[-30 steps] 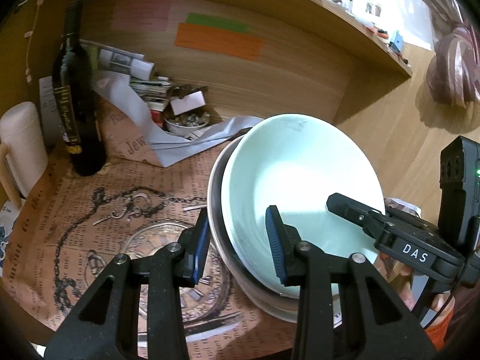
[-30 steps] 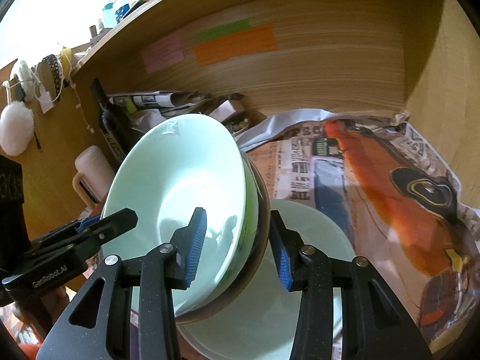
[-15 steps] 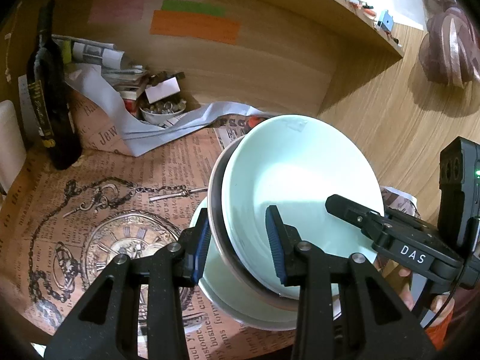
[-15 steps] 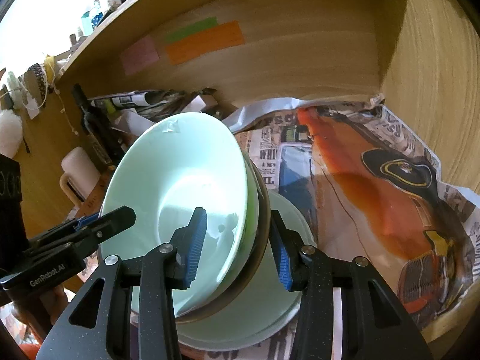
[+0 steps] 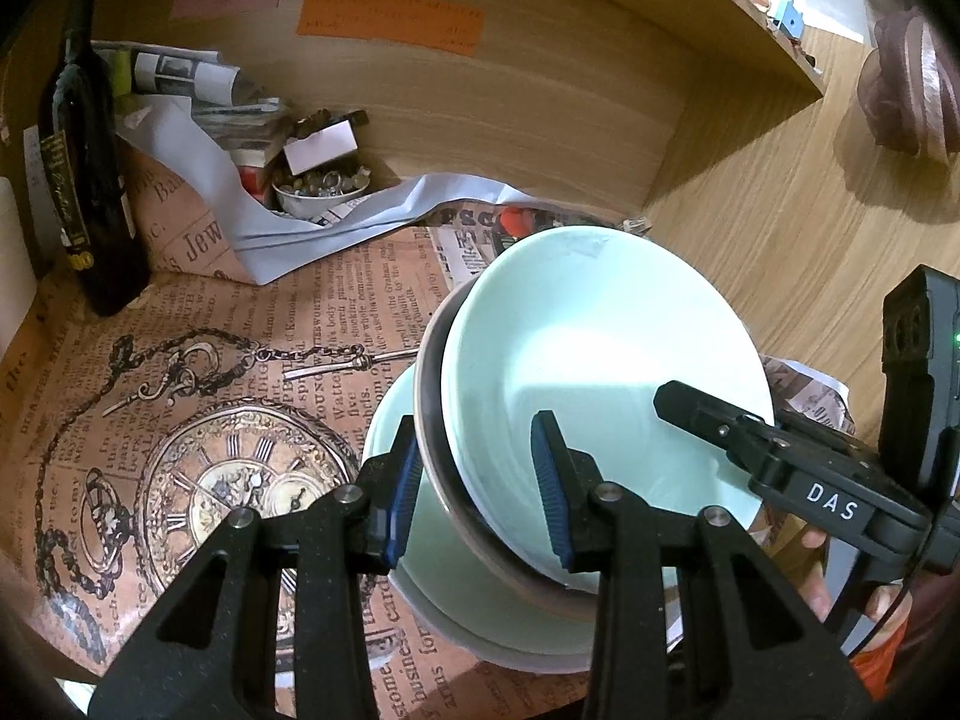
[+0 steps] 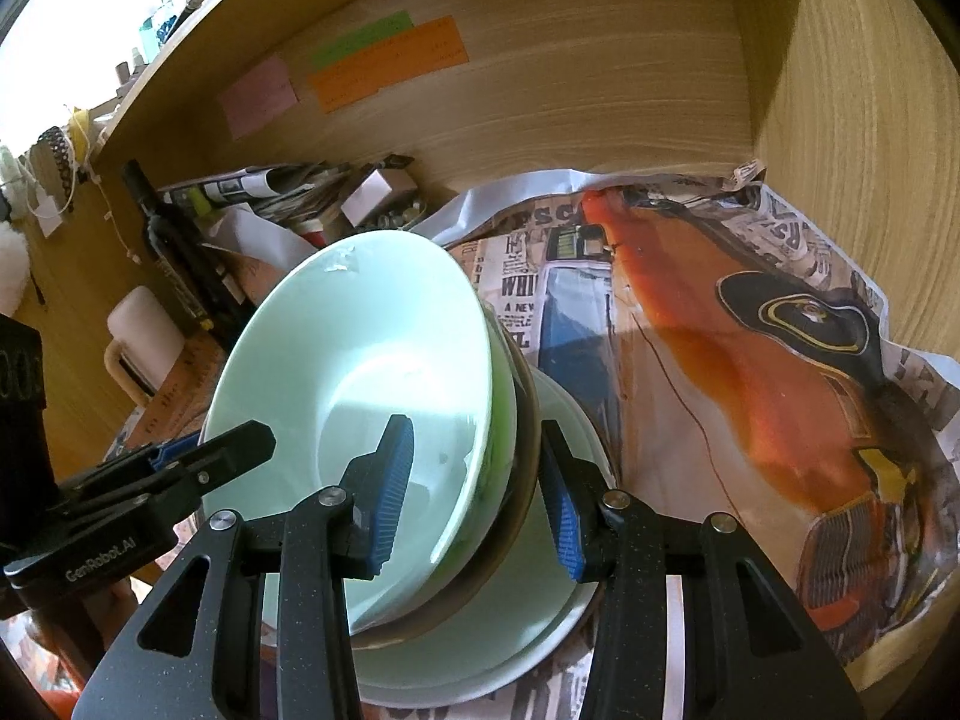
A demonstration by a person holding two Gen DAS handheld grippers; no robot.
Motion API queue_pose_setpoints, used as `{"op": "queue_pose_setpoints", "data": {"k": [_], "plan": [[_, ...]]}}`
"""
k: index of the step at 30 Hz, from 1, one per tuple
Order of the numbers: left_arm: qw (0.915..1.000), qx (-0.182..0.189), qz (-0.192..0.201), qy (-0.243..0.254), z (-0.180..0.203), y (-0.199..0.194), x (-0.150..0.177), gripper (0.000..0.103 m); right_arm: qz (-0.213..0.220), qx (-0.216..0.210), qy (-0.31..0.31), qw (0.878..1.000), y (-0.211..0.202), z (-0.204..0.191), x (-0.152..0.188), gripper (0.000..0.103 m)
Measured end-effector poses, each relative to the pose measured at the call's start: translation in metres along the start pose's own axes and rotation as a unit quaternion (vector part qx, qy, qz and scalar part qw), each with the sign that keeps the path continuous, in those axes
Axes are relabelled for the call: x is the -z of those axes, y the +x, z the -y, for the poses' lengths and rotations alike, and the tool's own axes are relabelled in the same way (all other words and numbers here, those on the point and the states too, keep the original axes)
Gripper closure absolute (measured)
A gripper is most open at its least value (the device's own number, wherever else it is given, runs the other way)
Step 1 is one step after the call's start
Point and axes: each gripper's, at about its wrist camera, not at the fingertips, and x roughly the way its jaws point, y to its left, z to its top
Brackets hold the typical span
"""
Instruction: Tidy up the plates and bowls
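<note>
The left gripper (image 5: 477, 483) and right gripper (image 6: 480, 489) each clamp opposite rims of a nested stack of bowls (image 5: 600, 372), a pale green bowl (image 6: 360, 372) seated in a brown-rimmed one (image 6: 528, 420). The stack is tilted, held just above a pale green plate (image 6: 540, 630) lying near the front edge of the shelf (image 6: 600, 90), on newspaper (image 5: 180, 420). A dark bottle (image 5: 84, 180) stands in the back left corner

On the shelf (image 5: 198, 324), a stack of bowls (image 5: 600, 360) hangs tilted over plates (image 5: 456, 588) near the front edge; a bottle (image 5: 84, 180) stands in the back left corner.
</note>
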Motion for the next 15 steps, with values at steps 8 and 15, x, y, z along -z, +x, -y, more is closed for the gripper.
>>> {"op": "queue_pose_setpoints", "data": {"k": [8, 15], "plan": [[0.9998, 0.009, -0.011, -0.014, -0.012, 0.011, 0.003, 0.067, 0.004, -0.011, 0.001, 1.000, 0.006, 0.000, -0.002, 0.061], [0.9998, 0.013, -0.006, -0.013, -0.014, 0.011, 0.004, 0.066, 0.006, -0.015, -0.006, 1.000, 0.005, -0.001, -0.002, 0.056]]}}
